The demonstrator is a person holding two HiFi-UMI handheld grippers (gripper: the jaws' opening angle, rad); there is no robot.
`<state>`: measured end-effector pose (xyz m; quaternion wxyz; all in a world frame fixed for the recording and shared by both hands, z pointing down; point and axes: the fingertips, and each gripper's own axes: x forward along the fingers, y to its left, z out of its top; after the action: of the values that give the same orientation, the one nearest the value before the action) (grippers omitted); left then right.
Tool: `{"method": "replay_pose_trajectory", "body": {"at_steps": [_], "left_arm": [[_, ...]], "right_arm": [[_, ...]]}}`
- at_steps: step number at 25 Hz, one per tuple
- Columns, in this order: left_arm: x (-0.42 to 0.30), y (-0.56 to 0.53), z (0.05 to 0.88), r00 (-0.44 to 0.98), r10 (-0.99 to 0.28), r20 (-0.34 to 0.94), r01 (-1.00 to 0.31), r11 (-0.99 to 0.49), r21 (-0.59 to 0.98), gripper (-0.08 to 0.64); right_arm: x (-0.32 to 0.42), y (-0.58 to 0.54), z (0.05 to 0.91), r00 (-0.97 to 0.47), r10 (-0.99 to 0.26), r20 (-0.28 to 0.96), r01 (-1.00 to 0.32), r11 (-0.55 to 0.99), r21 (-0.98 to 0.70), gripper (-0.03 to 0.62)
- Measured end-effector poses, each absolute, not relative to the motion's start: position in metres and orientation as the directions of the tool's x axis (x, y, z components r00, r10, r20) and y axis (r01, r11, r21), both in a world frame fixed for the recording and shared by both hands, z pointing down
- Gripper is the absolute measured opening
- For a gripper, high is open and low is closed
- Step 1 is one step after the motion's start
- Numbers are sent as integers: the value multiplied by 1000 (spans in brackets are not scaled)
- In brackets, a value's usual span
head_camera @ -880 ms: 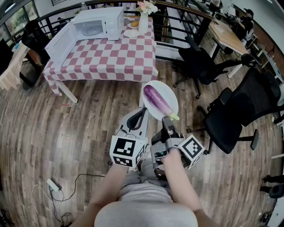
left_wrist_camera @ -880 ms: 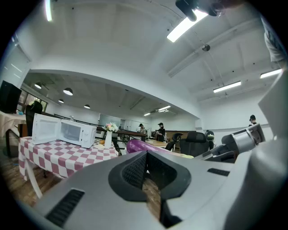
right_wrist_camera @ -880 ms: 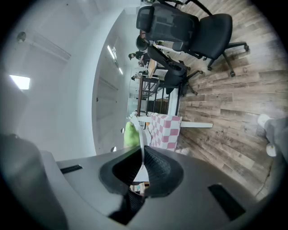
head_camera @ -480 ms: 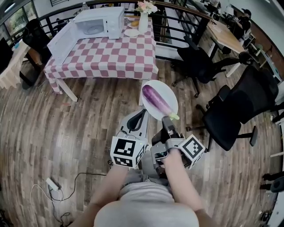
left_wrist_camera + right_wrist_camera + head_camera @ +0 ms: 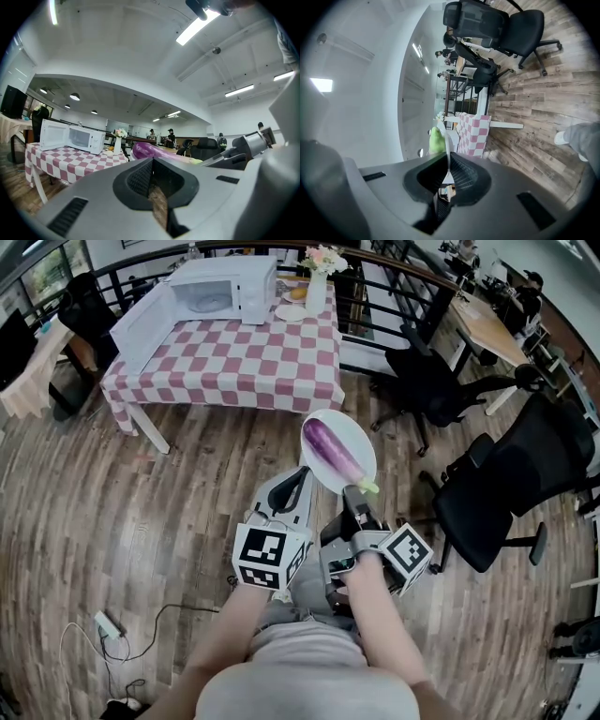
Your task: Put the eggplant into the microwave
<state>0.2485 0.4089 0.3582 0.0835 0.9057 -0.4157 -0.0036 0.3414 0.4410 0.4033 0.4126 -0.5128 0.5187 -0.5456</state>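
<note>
The right gripper [image 5: 356, 497] is clamped on the rim of a white plate [image 5: 354, 439] carrying the eggplant [image 5: 332, 448]. The left gripper [image 5: 292, 491] beside it is closed on nothing. The microwave [image 5: 230, 287], its door open, sits well ahead on a checked table [image 5: 253, 362], so I judge the walk over and the loading are both still to do.

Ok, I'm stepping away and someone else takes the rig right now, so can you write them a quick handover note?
Left tongs: shut, empty.
Right tongs: shut on the rim of the white plate, which carries the eggplant.
Microwave: on the checked table ahead, its door open, with wooden floor in between.
Done: eggplant is lifted on its plate.
Left: walk to the table and put the eggplant inside the microwave.
</note>
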Motion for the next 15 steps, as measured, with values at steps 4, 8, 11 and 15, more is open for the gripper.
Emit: {"method": "replay_pose_trajectory", "body": {"at_steps": [4,8,11,15], "left_arm": [[245,394,357,645,-761,70,-762,-634,128,5],[241,374,357,622,-780,73,-782,-612,120,5],[239,356,358,600,-797,76,-799,-590,118,5],[237,333,357,575,-814,79,-816,-566,116,5]], "right_arm": [[336,422,402,-158,-979,129,-78,-117,-990,35],[334,399,404,-184,-974,133,-74,-122,-990,35],[333,381,405,-205,-969,136,-69,-124,-990,35],[332,356,406,-224,-964,141,-65,-129,-989,35]]}}
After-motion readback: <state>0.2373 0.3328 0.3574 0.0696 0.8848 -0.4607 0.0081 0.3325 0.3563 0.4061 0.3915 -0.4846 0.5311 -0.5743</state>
